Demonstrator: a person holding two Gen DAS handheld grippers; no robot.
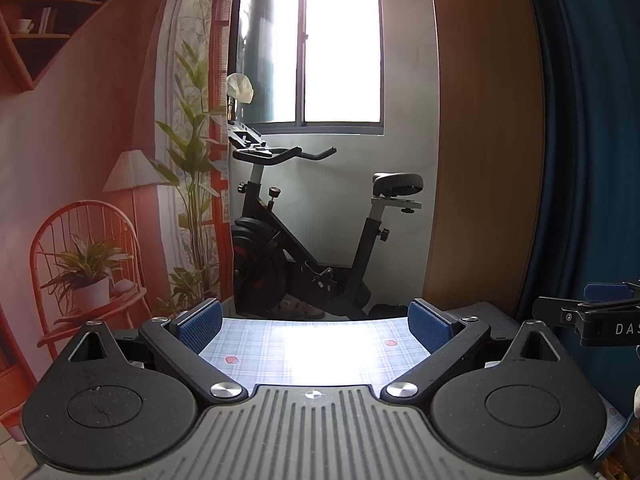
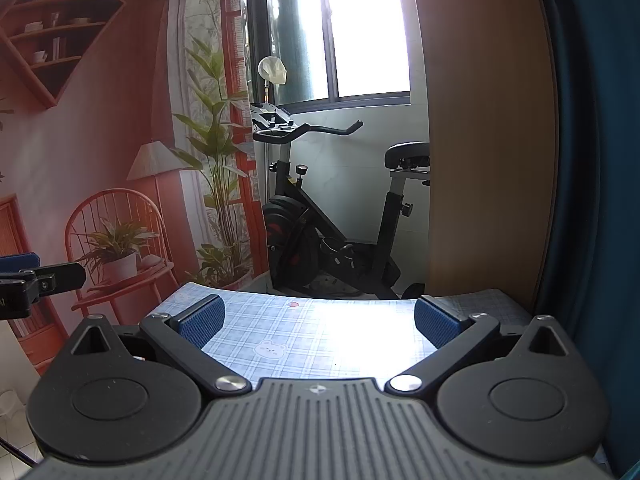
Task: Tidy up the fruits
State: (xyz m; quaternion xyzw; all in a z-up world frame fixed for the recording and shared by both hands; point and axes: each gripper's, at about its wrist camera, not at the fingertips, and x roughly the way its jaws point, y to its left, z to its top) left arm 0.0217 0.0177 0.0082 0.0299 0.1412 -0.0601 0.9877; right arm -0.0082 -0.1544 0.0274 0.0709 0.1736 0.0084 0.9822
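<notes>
Left hand-held gripper [image 1: 316, 326]: jaws spread wide, nothing between the blue pads [image 1: 200, 326]; held level above the tabletop, pointing toward the window.
Right hand-held gripper [image 2: 318, 322]: jaws spread wide, nothing between its blue pads [image 2: 436, 326]; held level above the same tabletop, same heading.
Relative position: the two units sit side by side and apart; the right one's finger shows at the right edge of the left wrist view, and the left one's finger shows at the left edge of the right wrist view.
Fruits: no real fruit is visible in either view; their location cannot be told.
Tabletop [image 1: 280, 356]: covered with a pale blue plaid cloth carrying small red strawberry prints [image 1: 231, 359] and a bear-face print [image 2: 270, 348]; strong glare from the window on its middle.
Exercise bike [image 1: 304, 236]: black, standing on the floor beyond the far edge of the tabletop, below the window [image 1: 340, 40].
Backdrop [image 1: 100, 160]: printed wall scene at left showing shelves, a lamp, a chair and potted plants.
Wooden panel [image 1: 480, 140]: upright, right of the bike.
Blue curtain [image 1: 592, 140]: at the far right, beside the panel.
</notes>
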